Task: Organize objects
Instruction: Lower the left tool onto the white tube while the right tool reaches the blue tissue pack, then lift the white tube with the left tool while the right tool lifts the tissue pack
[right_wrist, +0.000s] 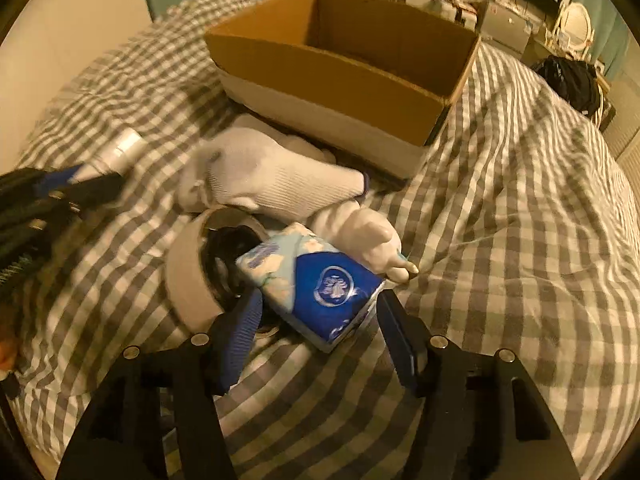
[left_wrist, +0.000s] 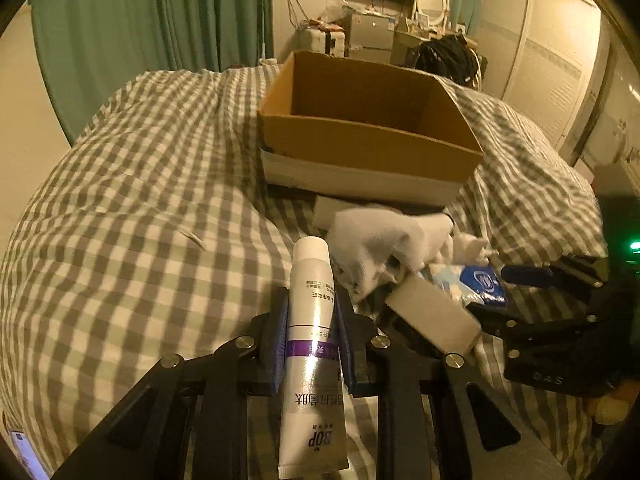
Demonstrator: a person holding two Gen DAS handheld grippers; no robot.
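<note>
White glove lies between tissue pack and cardboard box.

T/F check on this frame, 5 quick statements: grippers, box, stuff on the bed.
1. The left gripper is shut on the toothpaste tube. True.
2. The right gripper has clamped the tissue pack. False: its jaws stand open on either side of the pack.
3. The cardboard box sits on the checked bedcover. True.
4. The white glove lies inside the box. False: it lies on the bedcover in front of the box.
5. The tape roll lies left of the tissue pack in the right wrist view. True.
</note>
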